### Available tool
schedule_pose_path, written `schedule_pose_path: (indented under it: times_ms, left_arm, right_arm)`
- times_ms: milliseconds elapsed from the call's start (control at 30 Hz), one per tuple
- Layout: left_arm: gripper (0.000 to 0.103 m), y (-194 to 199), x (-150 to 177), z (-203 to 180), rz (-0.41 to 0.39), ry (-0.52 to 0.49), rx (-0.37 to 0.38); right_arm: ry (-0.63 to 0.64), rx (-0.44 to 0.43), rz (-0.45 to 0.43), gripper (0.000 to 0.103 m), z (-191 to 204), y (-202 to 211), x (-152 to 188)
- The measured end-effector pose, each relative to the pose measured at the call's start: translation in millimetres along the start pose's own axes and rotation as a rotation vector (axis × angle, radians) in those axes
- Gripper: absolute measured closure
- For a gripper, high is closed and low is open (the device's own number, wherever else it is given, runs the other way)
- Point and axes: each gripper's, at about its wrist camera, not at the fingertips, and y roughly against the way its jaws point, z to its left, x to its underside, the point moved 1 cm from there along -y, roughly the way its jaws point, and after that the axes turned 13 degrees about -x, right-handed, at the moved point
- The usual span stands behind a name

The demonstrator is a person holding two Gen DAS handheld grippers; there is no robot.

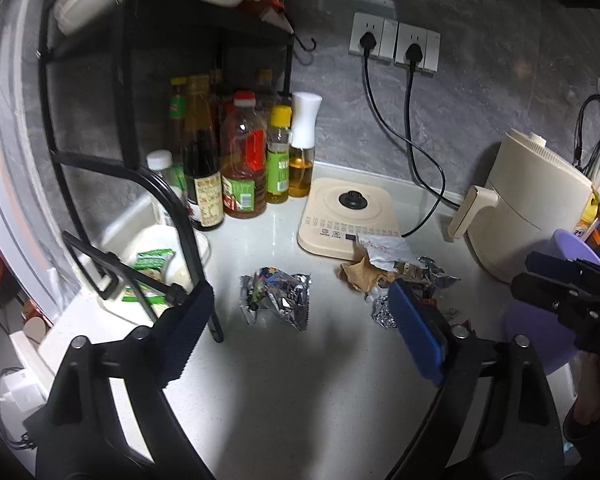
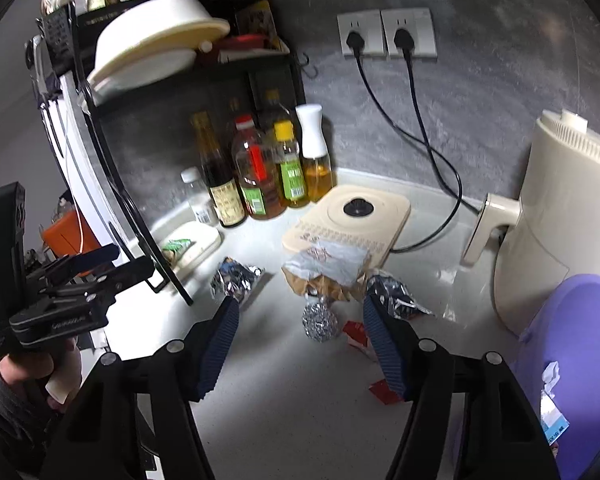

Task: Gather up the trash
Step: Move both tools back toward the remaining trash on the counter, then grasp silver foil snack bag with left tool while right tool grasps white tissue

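Note:
A crumpled silver foil wrapper [image 1: 275,300] lies on the white counter [image 1: 300,380], just ahead of my open left gripper [image 1: 300,292], between its fingers but untouched. To its right is a heap of brown paper, white paper and foil [image 1: 384,268]. In the right wrist view my right gripper [image 2: 300,302] is open around a small foil ball [image 2: 320,322] without touching it. Behind the ball lie a brown paper bag [image 2: 324,280] and another foil wrapper [image 2: 396,296], and red scraps [image 2: 356,332] sit beside it. A purple bin [image 2: 572,340] stands at the right.
Sauce and oil bottles [image 1: 239,160] stand under a black rack [image 1: 99,120] at the back left. A cream cooker base [image 1: 348,216] and a cream appliance [image 1: 528,208] sit near the wall, both corded to sockets [image 1: 394,42]. A white tub with green packets [image 1: 155,264] lies left.

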Motion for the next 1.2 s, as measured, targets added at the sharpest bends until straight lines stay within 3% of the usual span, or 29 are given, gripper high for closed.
schedule_pose_path:
  times_ms: [233, 567, 1067, 1200]
  left_arm:
    - [0.023, -46.9, 9.8, -14.0, 0.065, -0.011, -0.005]
    - [0.024, -109.6, 15.3, -37.5, 0.124, -0.076, -0.078]
    - [0.021, -169.8, 18.0, -50.1, 0.204, -0.166, -0.158]
    - [0.020, -180.8, 18.3, -48.3, 0.226, -0.161, -0.162]
  right_arm:
    - [-0.019, 0.019, 0.039, 0.042, -15.8, -20.0, -1.9]
    - [-0.007, 0.018, 0.109, 0.042, -43.9, -68.2, -16.9]
    - [-0.091, -0.053, 0.202, 0.043, -77.4, -140.7, -24.1]
    - [-0.087, -0.062, 0.210, 0.047, -77.6, -149.5, -26.0]
